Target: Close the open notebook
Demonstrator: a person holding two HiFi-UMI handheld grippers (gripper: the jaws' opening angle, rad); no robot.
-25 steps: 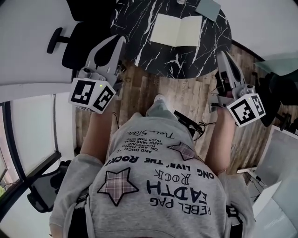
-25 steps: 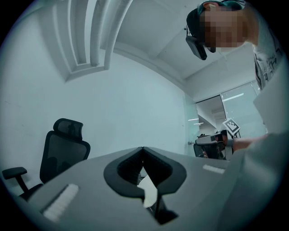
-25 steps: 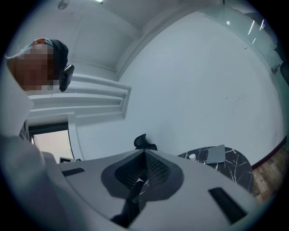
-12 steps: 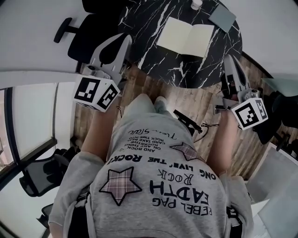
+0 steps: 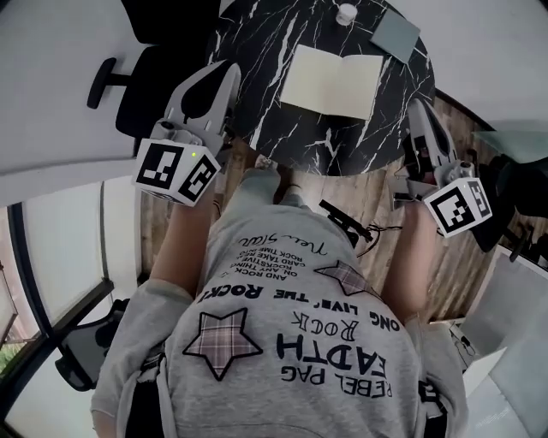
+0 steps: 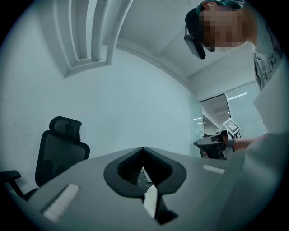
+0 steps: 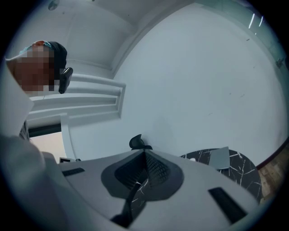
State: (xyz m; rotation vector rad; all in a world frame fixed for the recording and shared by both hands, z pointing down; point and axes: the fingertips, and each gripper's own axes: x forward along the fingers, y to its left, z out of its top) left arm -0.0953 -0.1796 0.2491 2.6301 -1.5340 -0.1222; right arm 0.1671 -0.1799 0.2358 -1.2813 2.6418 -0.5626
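Presently the notebook [image 5: 332, 81] lies open and flat near the middle of the table [image 5: 257, 51], untouched. The left gripper [image 5: 229, 70] and right gripper [image 5: 414, 105], jaws pressed together on nothing, flank the table's near edge, probably ready to flip one cover over.

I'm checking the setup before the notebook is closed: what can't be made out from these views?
Head view: the notebook is too small to tell if its pages bear writing, and its cover lies face down, hidden.
Head view: the small white object is too small to identify.
Left gripper view: the left hand-held gripper fills the lower picture, so the notebook is not recognisable.
Right gripper view: the right hand-held gripper likewise blocks the notebook.
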